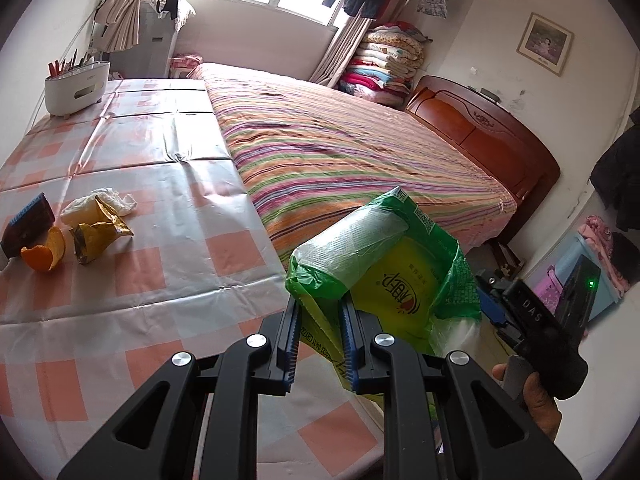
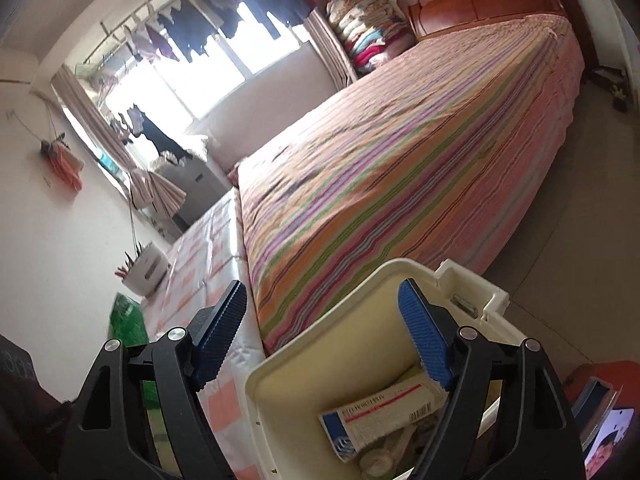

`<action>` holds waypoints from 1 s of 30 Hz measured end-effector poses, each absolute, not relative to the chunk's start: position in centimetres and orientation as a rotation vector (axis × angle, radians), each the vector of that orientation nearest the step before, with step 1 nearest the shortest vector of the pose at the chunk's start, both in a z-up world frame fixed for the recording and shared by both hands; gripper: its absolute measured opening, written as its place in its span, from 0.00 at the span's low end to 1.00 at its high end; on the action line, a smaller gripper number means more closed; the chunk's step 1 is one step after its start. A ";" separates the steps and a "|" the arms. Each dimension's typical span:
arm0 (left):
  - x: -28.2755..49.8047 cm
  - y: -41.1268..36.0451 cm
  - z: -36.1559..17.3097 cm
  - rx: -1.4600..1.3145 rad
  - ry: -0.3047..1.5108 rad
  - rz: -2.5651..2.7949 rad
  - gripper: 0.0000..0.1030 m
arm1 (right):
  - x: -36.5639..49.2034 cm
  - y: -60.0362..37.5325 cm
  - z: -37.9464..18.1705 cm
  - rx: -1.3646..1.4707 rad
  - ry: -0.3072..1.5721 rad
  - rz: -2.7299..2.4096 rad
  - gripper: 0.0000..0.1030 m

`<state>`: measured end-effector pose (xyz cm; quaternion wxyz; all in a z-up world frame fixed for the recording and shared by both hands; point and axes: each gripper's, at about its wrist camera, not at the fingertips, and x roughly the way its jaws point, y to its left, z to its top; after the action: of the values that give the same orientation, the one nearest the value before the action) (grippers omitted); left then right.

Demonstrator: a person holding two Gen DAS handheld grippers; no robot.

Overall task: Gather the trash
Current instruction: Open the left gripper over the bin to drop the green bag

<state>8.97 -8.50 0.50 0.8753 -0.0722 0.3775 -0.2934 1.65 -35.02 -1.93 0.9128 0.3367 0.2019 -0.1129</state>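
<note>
My left gripper (image 1: 320, 336) is shut on a green and yellow plastic bag package (image 1: 384, 264) with a pale roll inside, held up over the table's right edge. On the checked tablecloth at the left lie an orange peel (image 1: 42, 254), a crumpled yellow wrapper (image 1: 96, 236), a crumpled white plastic scrap (image 1: 110, 200) and a dark red box (image 1: 26, 220). My right gripper (image 2: 324, 320) stands open above a cream bin (image 2: 340, 340); nothing is between its pads. A white and blue carton (image 2: 384, 404) lies inside the bin.
A striped bed (image 1: 360, 140) runs along the table's right side. At the table's far left corner stands a white utensil holder (image 1: 76, 88). A person's hand (image 1: 528, 396) grips the other gripper's handle at the right. The bin sits on the floor beside the bed.
</note>
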 end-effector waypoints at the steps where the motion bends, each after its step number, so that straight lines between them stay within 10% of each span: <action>1: 8.9 -8.9 0.4 -0.144 0.790 -0.614 0.18 | 1.5 -34.8 -1.6 0.699 0.386 -0.234 0.76; 24: 8.7 -19.4 -3.6 0.062 0.843 -0.656 0.21 | -0.5 -34.7 -2.1 0.734 0.247 -0.242 0.78; 30: 8.6 -19.5 -3.5 0.052 0.820 -0.676 0.66 | -0.6 -34.8 -2.2 0.730 0.241 -0.241 0.78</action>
<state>8.56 -19.50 -3.51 0.8619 0.0246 0.3908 -0.3223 -0.60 -34.85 -2.23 0.9200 0.3550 0.1173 -0.1175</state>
